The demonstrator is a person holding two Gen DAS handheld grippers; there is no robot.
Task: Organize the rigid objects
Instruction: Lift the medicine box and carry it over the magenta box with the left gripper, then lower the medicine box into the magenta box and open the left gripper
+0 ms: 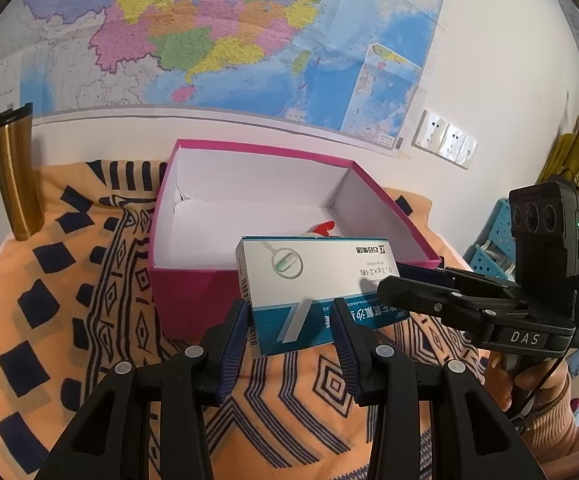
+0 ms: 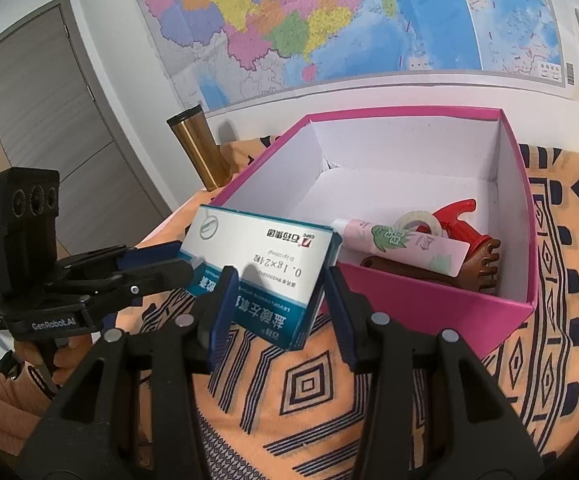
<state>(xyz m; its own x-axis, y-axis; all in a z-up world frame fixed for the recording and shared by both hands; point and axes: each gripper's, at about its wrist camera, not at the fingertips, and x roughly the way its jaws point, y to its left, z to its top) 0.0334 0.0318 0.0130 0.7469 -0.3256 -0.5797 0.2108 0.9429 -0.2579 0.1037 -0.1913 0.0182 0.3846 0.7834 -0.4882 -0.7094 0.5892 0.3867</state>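
Currently your left gripper (image 1: 291, 330) and right gripper (image 2: 277, 312) jointly clamp the white-and-teal cardboard medicine carton (image 1: 313, 284), poised for the pink box (image 1: 193, 292) just ahead.

"0.1g×24" on medicine box (image 2: 261, 264); "DAS" on right gripper (image 1: 389, 290); "GenRobot.AI" on left gripper (image 2: 169, 264)

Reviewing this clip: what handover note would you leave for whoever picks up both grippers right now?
Left gripper: fingers straddle the medicine box; whether it is clamped is unclear.
Right gripper: same box between its fingers, from the other end; grip also unclear.
The box is tilted, just in front of the pink box.
Done: tube, tape roll, red-handled item and brown piece lie inside.
Left: medicine box in; the gold tumbler stands outside on the cloth.
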